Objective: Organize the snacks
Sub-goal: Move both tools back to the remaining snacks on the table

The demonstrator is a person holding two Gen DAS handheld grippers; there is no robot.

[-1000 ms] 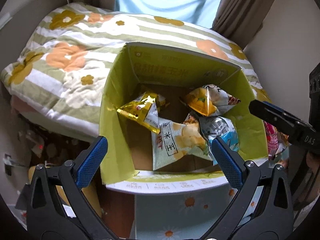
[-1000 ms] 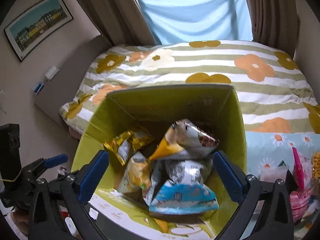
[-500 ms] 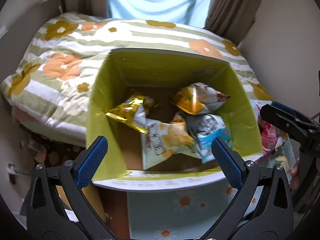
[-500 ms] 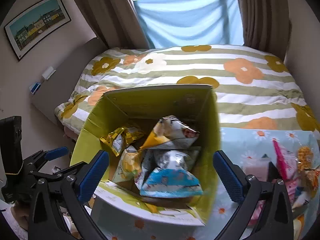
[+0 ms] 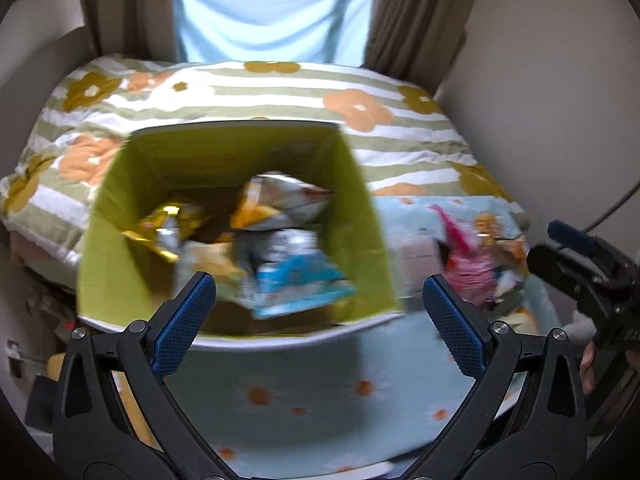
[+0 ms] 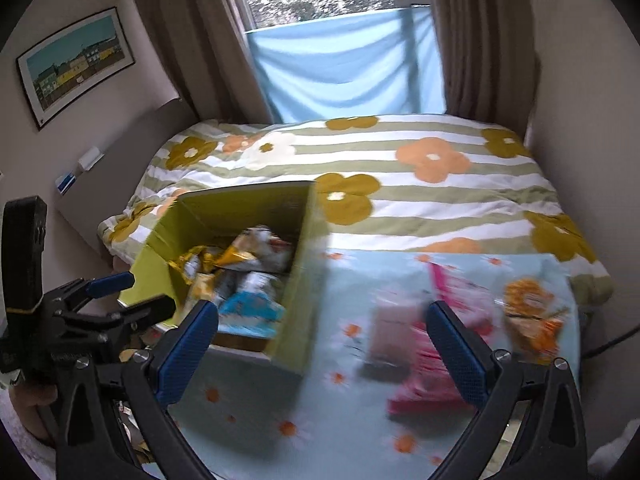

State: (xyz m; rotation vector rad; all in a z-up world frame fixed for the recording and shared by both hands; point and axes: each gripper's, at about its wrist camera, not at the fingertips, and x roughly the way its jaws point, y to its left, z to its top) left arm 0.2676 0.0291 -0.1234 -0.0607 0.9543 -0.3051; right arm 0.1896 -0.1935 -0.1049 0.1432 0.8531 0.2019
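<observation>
We hold both tools wide apart at the tips, and neither grips anything. Our left gripper [image 5: 319, 305] hangs above the near rim of the green box [image 5: 362, 216], its blue pads [image 5: 182, 326] spread to either side of the opening. Our right gripper [image 6: 322, 334] is spread just as wide, hovering over the pale blue flowered cloth [image 6: 344, 412] between the box and the loose packets.

In the left view the box fills the centre, open at the top, with several snack bags inside: a gold foil bag [image 5: 160, 226] toward 10 o'clock, a silver and orange bag [image 5: 276, 200] at 12 o'clock, and a blue and white bag [image 5: 298, 280] nearest us. All are blurred, so we cannot read them.

In the right view the box [image 6: 296, 308] sits at 9 o'clock. Outside it, on the cloth, lie a pink packet [image 6: 432, 320] at 3 o'clock, a brownish packet [image 6: 394, 328] just left of it, and an orange packet [image 6: 530, 312] further right. The striped flowered quilt [image 6: 400, 184] lies beyond at 12 o'clock.
</observation>
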